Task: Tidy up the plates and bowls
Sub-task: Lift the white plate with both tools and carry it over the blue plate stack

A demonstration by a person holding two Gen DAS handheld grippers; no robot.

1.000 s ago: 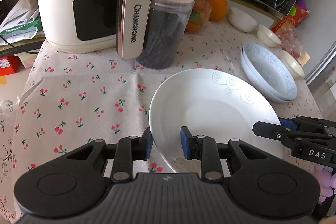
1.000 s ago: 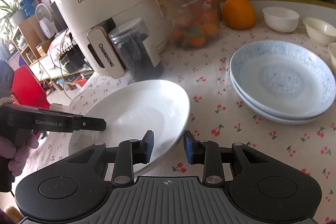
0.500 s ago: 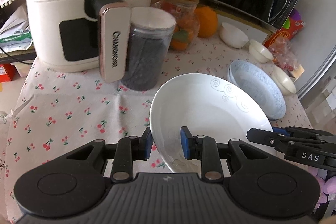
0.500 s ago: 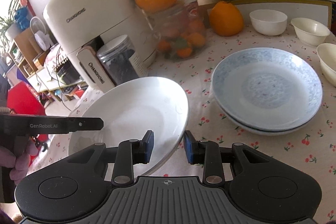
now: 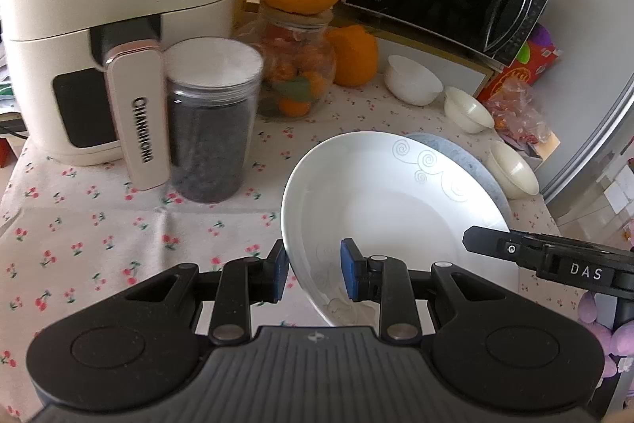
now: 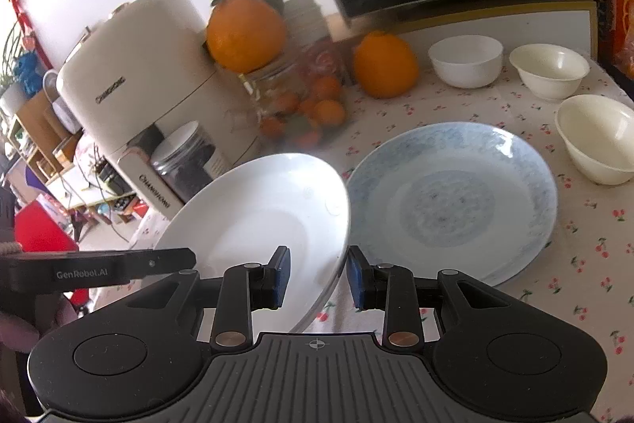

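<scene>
I am holding the white plate [image 5: 390, 209] between my two claws, and it is riding clear of the table [image 5: 99, 236], tilted, not yet set down anywhere. My left claw [image 5: 313, 272] is clamping the plate's near-left rim, one blue pad under the rim and one inside the well. My right claw [image 6: 319, 278] is pinching the opposite edge the same way, with the rim running between its pads.

Just ahead and to the right of my right claw, the blue plates [image 6: 455, 201] are sitting stacked on the table, and the white plate's far edge is hanging just beside that stack. I am judging that this plate is going on top of them, so the plate sorting is partly done and this placement is still open. Further right and beyond, three small bowls [image 6: 465, 60] are standing apart from one another, unstacked, so I am counting the bowls as work still left.

The white plate is looking deep and glossy, plain white with faint swirl lines near its rim, and empty. It is showing no chips that I can make out.
</scene>
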